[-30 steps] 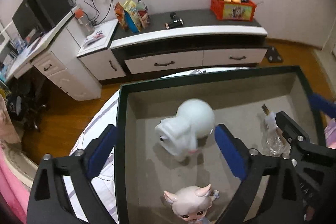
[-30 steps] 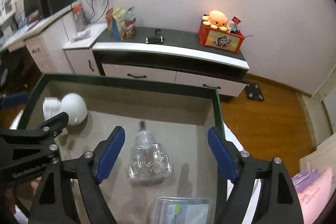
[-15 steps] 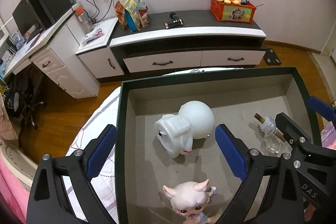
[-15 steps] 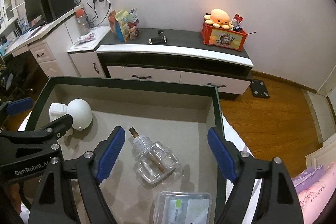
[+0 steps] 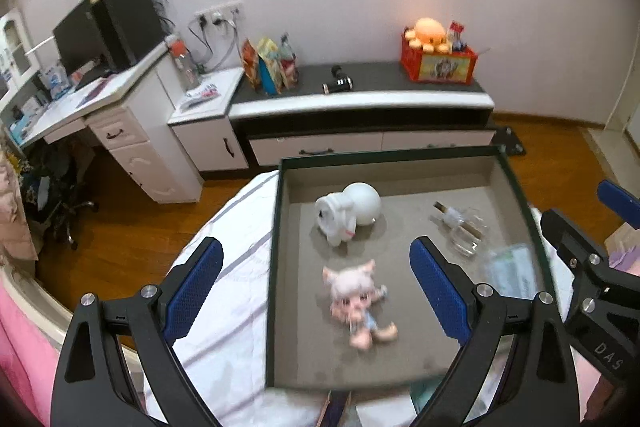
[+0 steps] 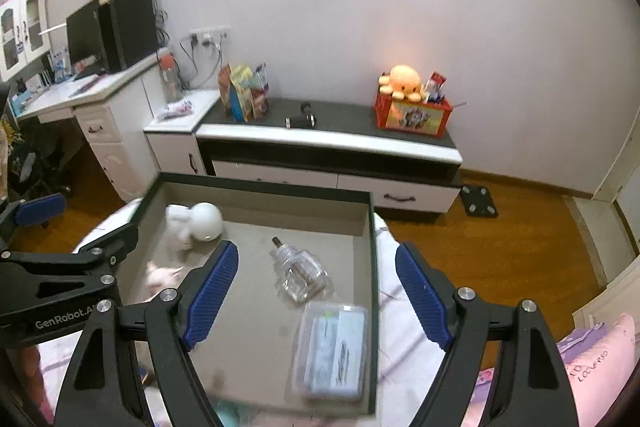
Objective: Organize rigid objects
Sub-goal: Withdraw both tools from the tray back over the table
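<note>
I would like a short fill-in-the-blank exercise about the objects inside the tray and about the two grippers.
1. The tray holds ____ objects.
2. The clear glass bottle lies on its ____.
3. The left gripper and the right gripper both have their jaws ____.
4. The plastic case lies in the tray's near ____ corner.

Missing words: four; side; open; right

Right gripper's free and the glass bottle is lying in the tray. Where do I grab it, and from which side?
Probably across the wide body of the bottle, coming from above with the right gripper, which is open. It lies on its side on the tray floor, neck pointing to the far wall, so set the fingers on its two long flanks. The thin neck looks a poorer hold. The plastic case lies close on the near side.
</note>
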Motion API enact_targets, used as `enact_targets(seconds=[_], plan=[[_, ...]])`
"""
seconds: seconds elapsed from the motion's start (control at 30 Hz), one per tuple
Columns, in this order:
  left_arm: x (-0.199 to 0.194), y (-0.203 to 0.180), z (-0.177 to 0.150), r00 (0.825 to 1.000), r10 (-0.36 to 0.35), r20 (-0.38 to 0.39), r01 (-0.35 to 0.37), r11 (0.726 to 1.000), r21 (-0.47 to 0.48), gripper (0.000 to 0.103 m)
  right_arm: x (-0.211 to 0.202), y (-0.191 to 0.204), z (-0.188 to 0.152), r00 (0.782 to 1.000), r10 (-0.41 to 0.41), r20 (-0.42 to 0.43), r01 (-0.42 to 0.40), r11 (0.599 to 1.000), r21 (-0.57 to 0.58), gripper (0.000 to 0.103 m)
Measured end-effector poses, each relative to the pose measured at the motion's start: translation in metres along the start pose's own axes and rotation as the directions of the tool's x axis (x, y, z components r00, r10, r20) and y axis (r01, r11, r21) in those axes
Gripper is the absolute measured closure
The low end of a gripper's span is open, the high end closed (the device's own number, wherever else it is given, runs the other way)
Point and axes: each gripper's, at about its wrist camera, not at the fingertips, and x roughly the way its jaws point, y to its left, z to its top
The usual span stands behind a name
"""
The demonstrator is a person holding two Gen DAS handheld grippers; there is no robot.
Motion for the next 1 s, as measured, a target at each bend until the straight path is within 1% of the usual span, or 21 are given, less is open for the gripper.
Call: enact_targets(seconds=[0.1, 0.2, 0.3, 0.4, 0.5, 0.63, 0.8, 0.87, 1.0], plan=[[-0.045, 0.005, -0.019, 0.998, 0.015, 0.061, -0.015, 1.0, -0.008, 0.007, -0.039, 0.003, -0.008, 0.999, 0.0, 0.048, 0.0, 1.0, -0.006, 0.021], [-0.096, 0.009, -0.042, 0.99, 0.031, 0.136, -0.027, 0.999, -0.028, 0.007, -0.087, 0.008, -0.024, 0.995, 0.004, 0.103, -0.002, 1.0, -0.021, 0.021], [-0.134, 0.014, -0.064, 0.982, 0.017, 0.186, -0.01, 0.999, -0.041, 0.005, -0.126, 0.018, -0.04, 0.989, 0.016, 0.146, -0.01, 0.999, -0.039, 0.02], [-0.173, 0.015, -0.095, 0.969, 0.031, 0.247, -0.02, 0.999, -0.046, 0.003, -0.161, 0.024, -0.061, 0.983, 0.031, 0.18, -0.021, 0.998, -0.053, 0.02], [-0.2, 0.015, -0.126, 0.954, 0.044, 0.295, -0.027, 0.998, -0.062, 0.001, -0.186, 0.029, -0.086, 0.978, 0.045, 0.202, -0.033, 0.998, -0.06, 0.02], [-0.222, 0.017, -0.164, 0.939, 0.049, 0.34, -0.019, 0.996, -0.09, 0.001, -0.209, 0.033, -0.119, 0.973, 0.048, 0.228, -0.036, 0.998, -0.058, 0.02], [-0.232, 0.012, -0.202, 0.929, 0.087, 0.359, -0.055, 0.994, -0.099, 0.0, -0.221, 0.037, -0.161, 0.97, 0.039, 0.241, -0.03, 0.999, -0.043, 0.02], [-0.233, 0.009, -0.215, 0.931, 0.075, 0.356, -0.044, 0.995, -0.095, 0.0, -0.223, 0.036, -0.176, 0.971, 0.044, 0.233, -0.038, 0.999, -0.033, 0.02], [-0.23, -0.001, -0.233, 0.94, 0.016, 0.342, 0.007, 0.998, -0.068, 0.0, -0.219, 0.04, -0.199, 0.98, 0.05, 0.193, -0.044, 0.998, -0.038, 0.02]])
